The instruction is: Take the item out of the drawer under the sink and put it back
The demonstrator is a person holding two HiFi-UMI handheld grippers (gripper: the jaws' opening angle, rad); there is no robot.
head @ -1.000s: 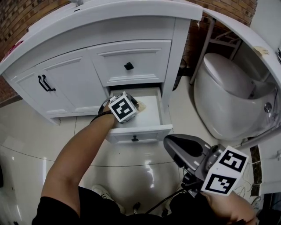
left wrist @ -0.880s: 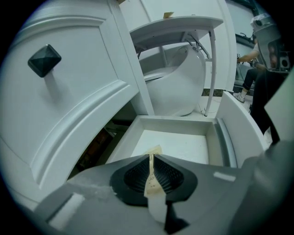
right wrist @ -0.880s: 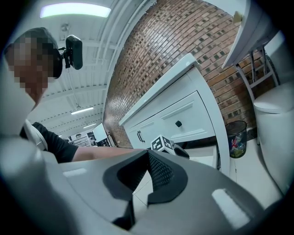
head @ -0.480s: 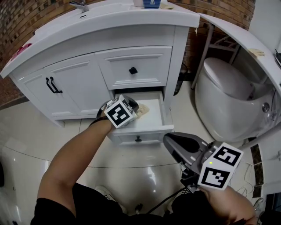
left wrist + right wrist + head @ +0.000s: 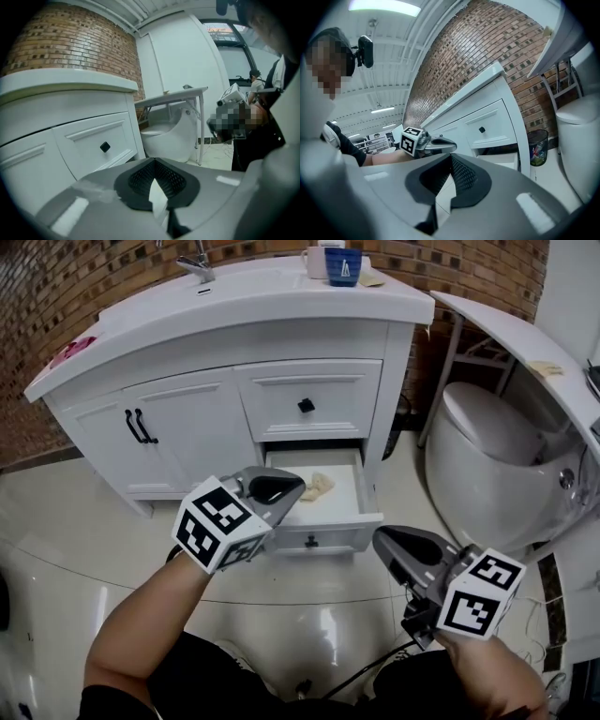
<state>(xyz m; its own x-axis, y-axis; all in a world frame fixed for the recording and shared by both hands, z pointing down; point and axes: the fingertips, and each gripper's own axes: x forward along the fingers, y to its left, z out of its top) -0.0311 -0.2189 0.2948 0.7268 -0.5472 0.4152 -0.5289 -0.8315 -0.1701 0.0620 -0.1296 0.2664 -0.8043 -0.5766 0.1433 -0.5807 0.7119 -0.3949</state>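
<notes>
The lower drawer (image 5: 316,537) under the sink stands pulled out. A crumpled beige item (image 5: 317,486) lies inside it, near the back. My left gripper (image 5: 281,486) hovers just left of the drawer's front corner, outside it, shut and holding nothing. In the left gripper view its jaws (image 5: 157,187) meet with nothing between them and point past the upper drawer's black knob (image 5: 105,146). My right gripper (image 5: 392,542) hangs lower right of the drawer front, also shut and empty (image 5: 443,187). The right gripper view shows the left gripper (image 5: 440,144) in front of the vanity.
The white vanity (image 5: 187,418) has double doors at left and a shut upper drawer (image 5: 306,405). A blue cup (image 5: 344,265) and a faucet (image 5: 199,263) are on the counter. A toilet (image 5: 497,456) stands right, under a white shelf (image 5: 506,324). A bin (image 5: 538,145) sits between vanity and toilet.
My left gripper has drawn back out of the drawer toward me and to the left, leaving the beige item inside. The right gripper has barely moved.
</notes>
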